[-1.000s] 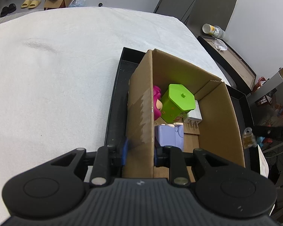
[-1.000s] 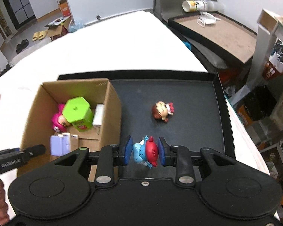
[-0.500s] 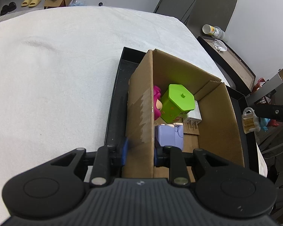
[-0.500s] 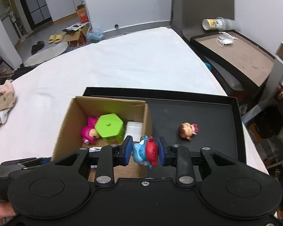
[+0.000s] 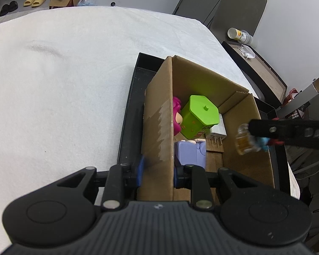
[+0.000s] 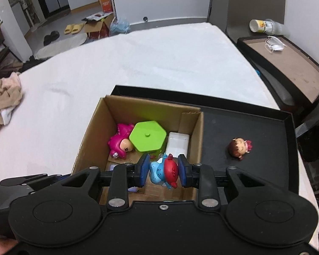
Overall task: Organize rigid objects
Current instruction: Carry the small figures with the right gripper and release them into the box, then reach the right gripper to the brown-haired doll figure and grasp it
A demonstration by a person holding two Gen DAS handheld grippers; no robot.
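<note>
White bed; right tongs [image 6: 163, 171] pinch blue-red figurine [image 6: 163, 171] upright; left tongs [image 5: 157, 169] clamp box wall [image 5: 159, 127].

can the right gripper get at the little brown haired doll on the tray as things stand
Probably not yet: the right gripper is shut on a blue and red figure over the cardboard box. The doll itself lies uncovered on the black tray.

Blue-and-red toy figure [image 6: 163, 171] hangs above the open cardboard box [image 6: 91, 127].
</note>
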